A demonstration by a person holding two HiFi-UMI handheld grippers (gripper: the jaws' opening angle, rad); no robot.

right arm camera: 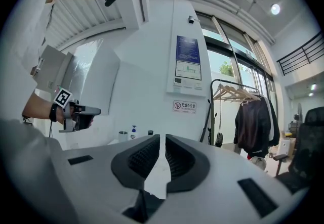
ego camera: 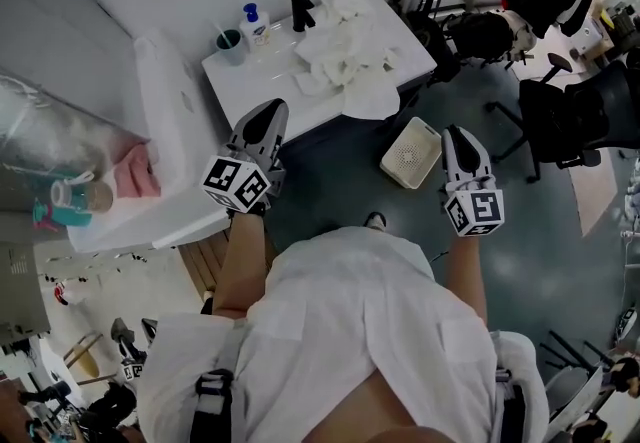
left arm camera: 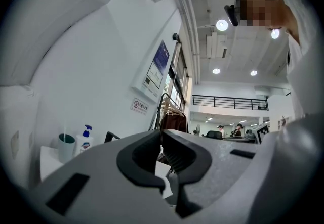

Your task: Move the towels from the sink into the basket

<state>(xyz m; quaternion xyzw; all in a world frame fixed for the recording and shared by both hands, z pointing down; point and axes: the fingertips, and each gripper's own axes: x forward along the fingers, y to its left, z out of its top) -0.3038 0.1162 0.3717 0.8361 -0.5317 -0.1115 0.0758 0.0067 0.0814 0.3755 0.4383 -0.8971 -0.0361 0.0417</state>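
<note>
Several white towels (ego camera: 350, 46) lie piled on the white sink counter (ego camera: 250, 81), and one hangs over its front edge. On the floor below the counter's right end stands the white perforated basket (ego camera: 411, 153). My left gripper (ego camera: 272, 111) (left arm camera: 161, 134) is held in the air in front of the counter, jaws shut and empty. My right gripper (ego camera: 455, 136) (right arm camera: 162, 138) hovers just right of the basket, also shut with nothing in it. The right gripper view also shows the left gripper (right arm camera: 83, 114) off to the left.
A black faucet (ego camera: 300, 9), a soap bottle (ego camera: 255, 26) (left arm camera: 86, 139) and a cup (ego camera: 230, 43) (left arm camera: 66, 146) stand at the counter's back. A white tub (ego camera: 170, 131) with a pink cloth (ego camera: 135, 171) is at the left. Office chairs (ego camera: 570, 121) stand at the right, a clothes rack (right arm camera: 248, 117) beyond.
</note>
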